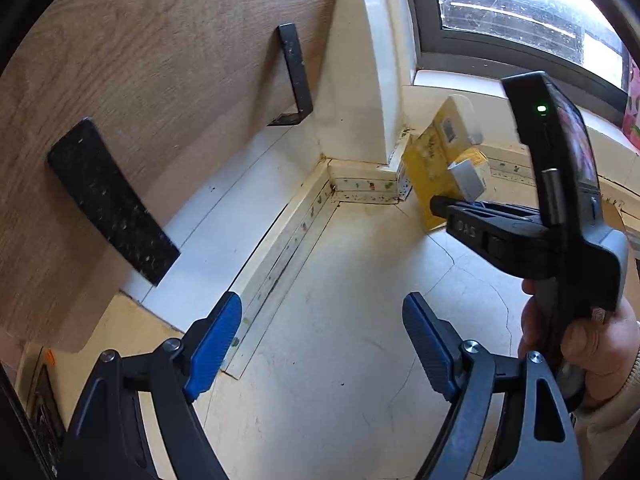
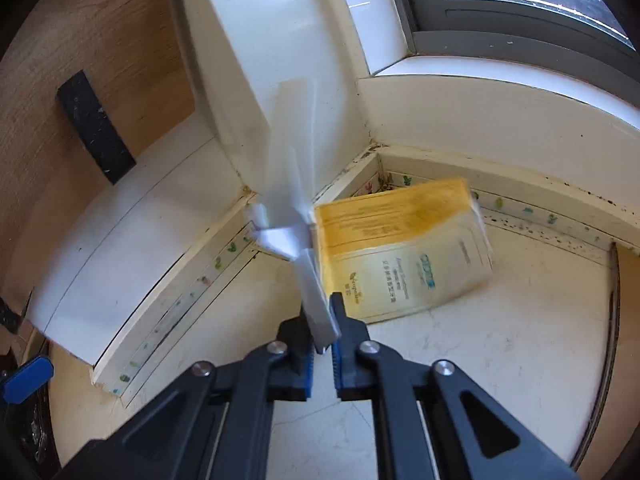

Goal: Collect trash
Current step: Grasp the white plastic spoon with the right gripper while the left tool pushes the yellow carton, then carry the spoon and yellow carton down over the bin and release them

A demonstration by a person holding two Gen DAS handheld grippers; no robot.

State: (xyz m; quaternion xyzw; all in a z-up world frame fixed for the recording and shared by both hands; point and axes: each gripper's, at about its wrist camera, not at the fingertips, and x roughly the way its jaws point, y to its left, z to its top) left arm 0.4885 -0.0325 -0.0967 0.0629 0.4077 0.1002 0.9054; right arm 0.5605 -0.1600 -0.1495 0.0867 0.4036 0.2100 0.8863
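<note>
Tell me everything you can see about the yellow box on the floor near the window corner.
The yellow box looks like thin cardboard, yellow fading to cream, with small printed text and a blue logo on its broad face. One end is open, with white flaps sticking out. It is tilted on the pale floor, close to the wall corner under the window. The right tongs are shut on one white flap; the left tongs are open, away from it.

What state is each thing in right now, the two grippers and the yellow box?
left gripper: jaws open, nothing between them
right gripper: jaws shut on the box's white flap
yellow box: flaps open, tilted, by the corner under the window
</note>
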